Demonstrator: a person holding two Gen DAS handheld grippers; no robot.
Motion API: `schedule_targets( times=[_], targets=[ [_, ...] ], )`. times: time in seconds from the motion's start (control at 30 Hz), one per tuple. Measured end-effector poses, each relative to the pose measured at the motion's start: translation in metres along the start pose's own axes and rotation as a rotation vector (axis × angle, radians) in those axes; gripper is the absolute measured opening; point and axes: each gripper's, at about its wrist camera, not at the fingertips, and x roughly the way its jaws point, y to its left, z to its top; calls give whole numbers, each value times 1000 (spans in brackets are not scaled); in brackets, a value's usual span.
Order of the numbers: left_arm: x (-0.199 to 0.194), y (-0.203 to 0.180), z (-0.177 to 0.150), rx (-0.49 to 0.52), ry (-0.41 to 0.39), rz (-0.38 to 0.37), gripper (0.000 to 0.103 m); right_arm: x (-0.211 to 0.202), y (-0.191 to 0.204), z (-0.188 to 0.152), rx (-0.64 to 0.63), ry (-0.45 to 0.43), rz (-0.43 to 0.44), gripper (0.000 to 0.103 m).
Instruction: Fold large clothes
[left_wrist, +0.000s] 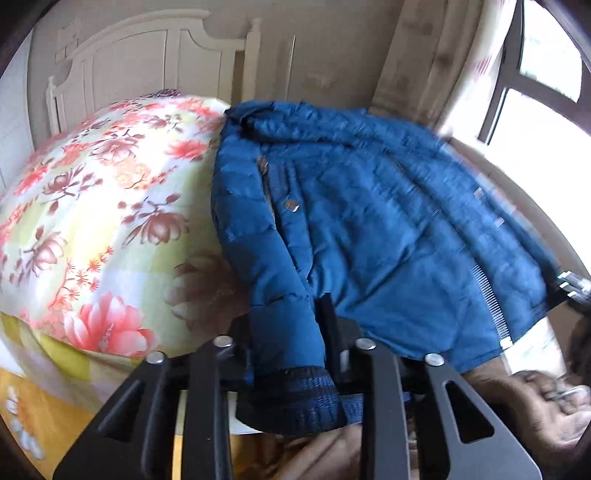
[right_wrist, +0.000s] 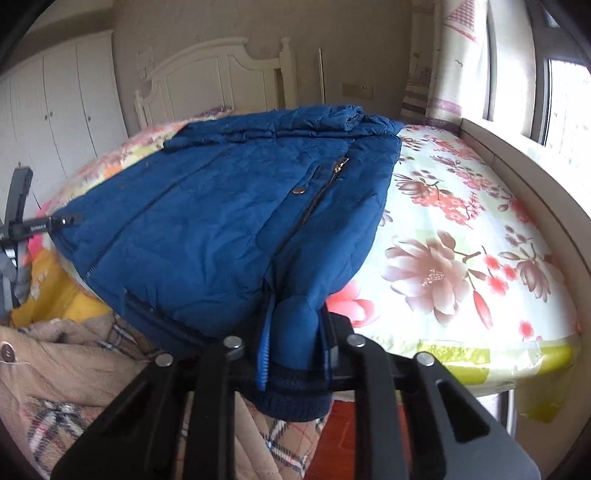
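Blue jacket (left_wrist: 369, 229) at bed (right_wrist: 480, 258) edge | left gripper (left_wrist: 286, 328), right gripper (right_wrist: 291, 325) clamp cuffs | floral sheet bare right

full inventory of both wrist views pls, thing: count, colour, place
blue quilted puffer jacket: 1, blue with dark knit cuffs, spread on the bed, cuffs over the near edge
floral bedsheet: 1, pale with pink and brown flowers, covering the bed
white wooden headboard: 1, white, far end of the bed
white wardrobe: 1, white, left wall
patterned curtain: 1, pale with pink print, beside the window
tan plaid-lined coat: 1, tan, heaped below the near bed edge
left tongs: 1, black, shut on a sleeve end
right tongs: 1, black, shut on the other sleeve end
hand: 1, lower right of the left view
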Motion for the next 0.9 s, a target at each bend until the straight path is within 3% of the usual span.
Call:
schedule_targets(
  times=[0.2, 0.33, 0.43, 0.53, 0.6, 0.67, 0.77, 0.87, 0.9],
  targets=[
    [-74, 0, -15, -34, -83, -101, 21, -56, -2, 1, -8, -58, 130, 14],
    [-142, 7, -29, -125, -189, -229, 21, -137, 9, 4, -22, -209, 246, 14],
    [-193, 9, -15, -168, -340, -347, 21, -182, 21, 22, -51, -337, 263, 14],
    [-208, 14, 23, -211, -411, -448, 21, -199, 22, 64, -48, -425, 268, 14],
    [-199, 18, 61, -239, -420, -473, 21, -192, 18, 100, -47, -449, 247, 14],
    [-170, 24, 108, -275, -387, -467, 22, -164, 4, 143, -2, -420, 241, 15],
    [-89, 44, 176, -403, -273, -432, 23, -92, -34, 201, 160, -311, 240, 17],
    [4, 72, 215, -546, -117, -399, 29, 1, -81, 238, 371, -159, 296, 32],
    [33, 87, 221, -603, -59, -373, 29, 24, -95, 242, 433, -122, 305, 46]
  ],
)
